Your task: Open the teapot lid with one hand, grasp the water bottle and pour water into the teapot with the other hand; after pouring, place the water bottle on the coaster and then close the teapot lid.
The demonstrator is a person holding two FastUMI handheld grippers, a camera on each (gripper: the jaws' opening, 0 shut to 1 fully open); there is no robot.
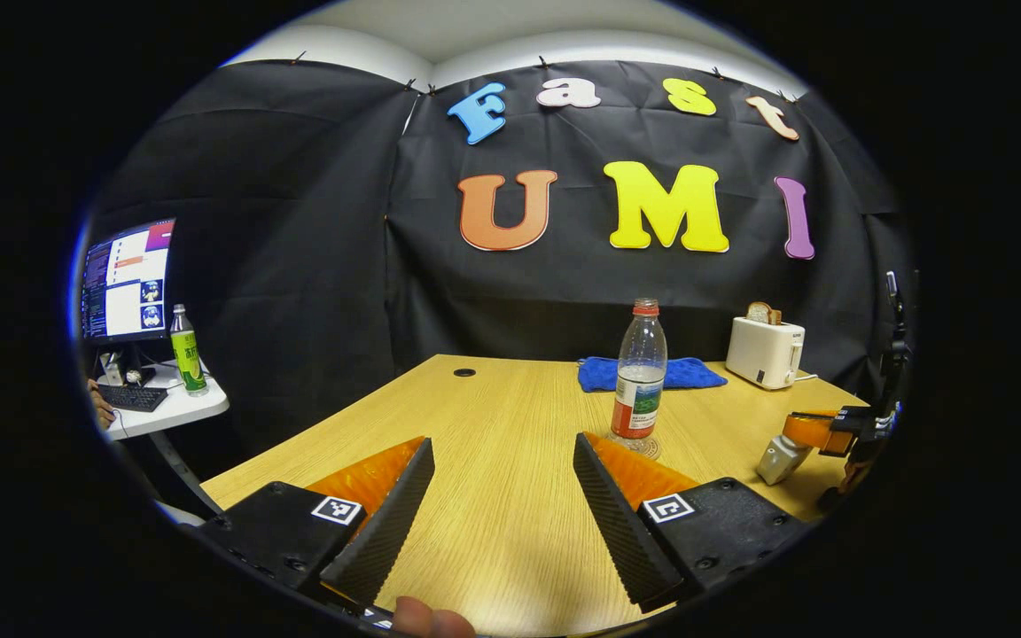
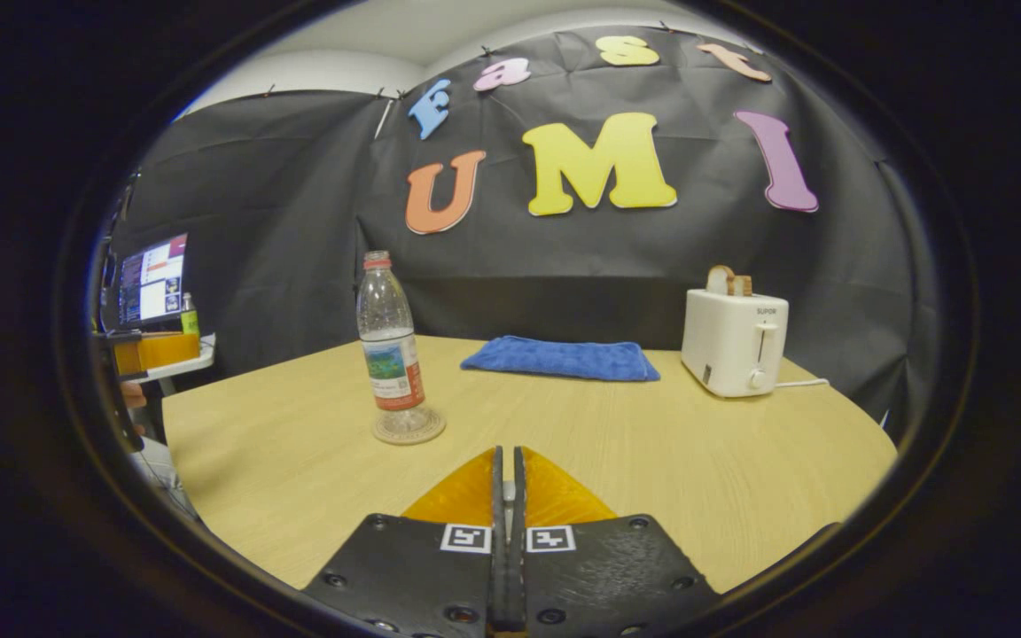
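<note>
We see the water bottle (image 2: 391, 341) upright on a clear round coaster (image 2: 409, 426), left of centre in the right gripper view and right of centre in the left gripper view (image 1: 640, 377). Its red cap is on, and water fills roughly the lower half. Behind it, a folded blue cloth (image 2: 562, 359) lies flat on the wooden worktop (image 2: 670, 461), and toward the right stands a white toaster (image 2: 735, 341) with a slice of bread sticking out of its top.

At the bottom of the left gripper view, the left hand-held gripper (image 1: 503, 461) has its fingers spread wide over bare wood, with a fingertip (image 1: 426, 617) of the person at the bottom edge. At the bottom of the right gripper view, the right hand-held gripper (image 2: 507, 465) has its fingers pressed together; a small pale sliver sits between them, and we cannot tell what it is.

The left gripper view adds the right hand-held gripper (image 1: 781, 456) at the right edge, its pale tip low over the worktop. At the left edge it gives us a side table (image 1: 175, 408) with a monitor (image 1: 128, 280), a keyboard (image 1: 131, 397) and a green bottle (image 1: 186, 351).
</note>
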